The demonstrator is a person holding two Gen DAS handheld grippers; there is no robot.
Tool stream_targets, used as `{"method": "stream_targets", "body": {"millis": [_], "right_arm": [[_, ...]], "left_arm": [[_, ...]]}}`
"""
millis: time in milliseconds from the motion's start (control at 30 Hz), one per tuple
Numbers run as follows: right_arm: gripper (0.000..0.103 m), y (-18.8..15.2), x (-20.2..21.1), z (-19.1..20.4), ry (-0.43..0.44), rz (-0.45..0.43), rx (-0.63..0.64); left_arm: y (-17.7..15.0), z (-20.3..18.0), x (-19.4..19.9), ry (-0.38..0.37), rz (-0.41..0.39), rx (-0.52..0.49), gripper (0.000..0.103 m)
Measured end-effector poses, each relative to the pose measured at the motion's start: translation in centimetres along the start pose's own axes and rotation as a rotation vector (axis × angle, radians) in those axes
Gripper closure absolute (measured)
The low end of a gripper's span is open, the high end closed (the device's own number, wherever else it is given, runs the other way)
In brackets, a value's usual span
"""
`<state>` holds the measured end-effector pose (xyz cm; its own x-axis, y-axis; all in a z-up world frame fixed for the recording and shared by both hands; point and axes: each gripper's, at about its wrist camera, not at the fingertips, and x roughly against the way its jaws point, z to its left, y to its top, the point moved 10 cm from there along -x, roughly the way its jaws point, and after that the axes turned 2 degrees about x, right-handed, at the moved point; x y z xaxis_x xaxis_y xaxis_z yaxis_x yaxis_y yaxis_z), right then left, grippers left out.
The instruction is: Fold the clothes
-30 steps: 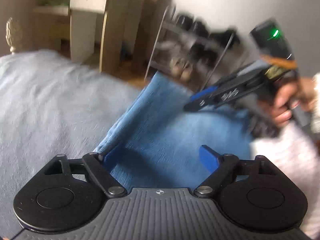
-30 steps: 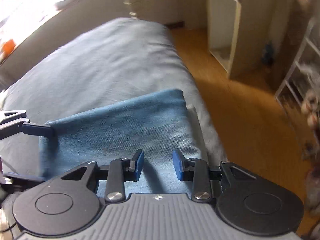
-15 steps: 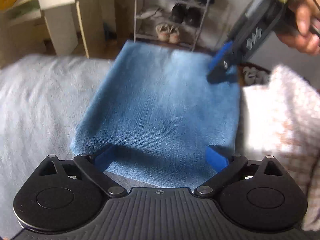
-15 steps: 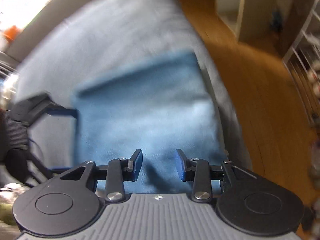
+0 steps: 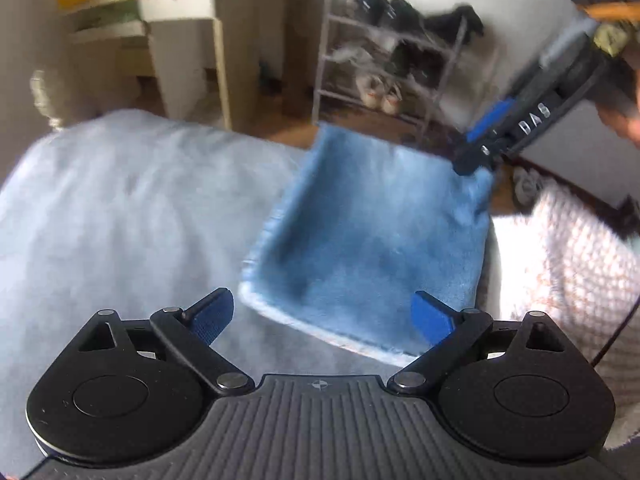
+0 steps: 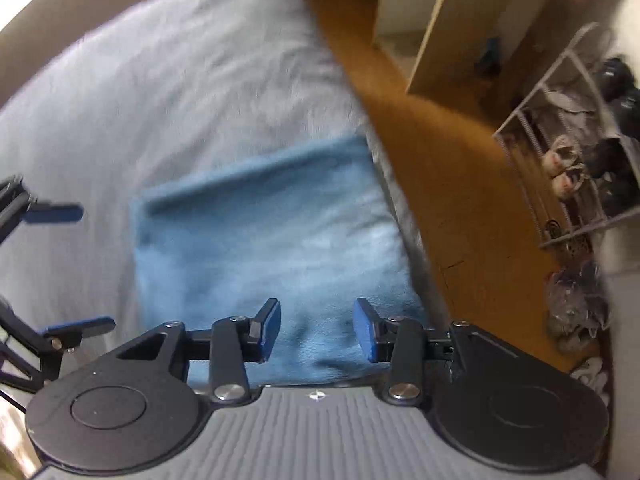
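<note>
- The folded blue cloth [image 6: 264, 236] lies flat on the bed [image 6: 160, 88], near its edge.
- Soft, light and limp; best pinched at a corner.
- Left claw [image 5: 324, 316] spread wide, empty; right claw [image 6: 316, 330] opening, nothing gripped.

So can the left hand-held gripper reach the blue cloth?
Probably yes. The left hand-held gripper is wide open just above the blue cloth, with nothing between them.
</note>
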<state>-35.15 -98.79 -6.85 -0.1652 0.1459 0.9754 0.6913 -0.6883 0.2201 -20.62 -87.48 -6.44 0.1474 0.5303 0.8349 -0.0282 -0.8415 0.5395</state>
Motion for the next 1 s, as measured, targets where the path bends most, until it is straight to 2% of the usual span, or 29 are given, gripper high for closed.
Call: {"method": "stream_targets", "body": {"millis": [167,267,367,533,700,800,867,933,1000], "right_arm": [[0.056,0.2,4.9,3.4,-0.032,-0.089,-0.115],[0.055,-0.1,7.6,5.7,-0.066,-0.125,-0.164],[0.055,-0.3,10.3,8.0,-0.101,-0.162,-0.211],[0.055,-0.5,16.0,11.9,-0.162,-0.25,-0.317],[0.053,-2.4,20.6,17.8,-0.204,-0.337,-0.372],[0.05,-4.3,22.1,21.2,-0.223,-0.372,-0.417],[0.049,-6.2,22.5,22.8,-0.23,-0.372,-0.465],[0.048,-8.1,22.6,23.8,-0.256,-0.364,-0.508],[0.048,-9.7,22.5,24.3,-0.277,-0.357,-0.547]], "left_arm": [[0.5,2.1,6.4,0.023,-0.096,0.076,0.006],[-0.4,3.4,10.1,0.049,-0.142,0.063,0.005],[-2.6,5.1,13.7,0.083,-0.172,0.024,0.005],[-8.3,9.9,20.2,0.14,-0.221,0.018,0.005],[-12.3,15.3,25.2,0.29,-0.237,-0.065,0.005],[-12.2,17.1,26.4,0.328,-0.244,-0.117,0.006],[-11.2,17.5,27.1,0.324,-0.273,-0.148,0.006],[-9.9,17.4,27.8,0.304,-0.317,-0.159,0.005],[-8.8,17.3,28.2,0.247,-0.332,-0.11,0.005]]}}
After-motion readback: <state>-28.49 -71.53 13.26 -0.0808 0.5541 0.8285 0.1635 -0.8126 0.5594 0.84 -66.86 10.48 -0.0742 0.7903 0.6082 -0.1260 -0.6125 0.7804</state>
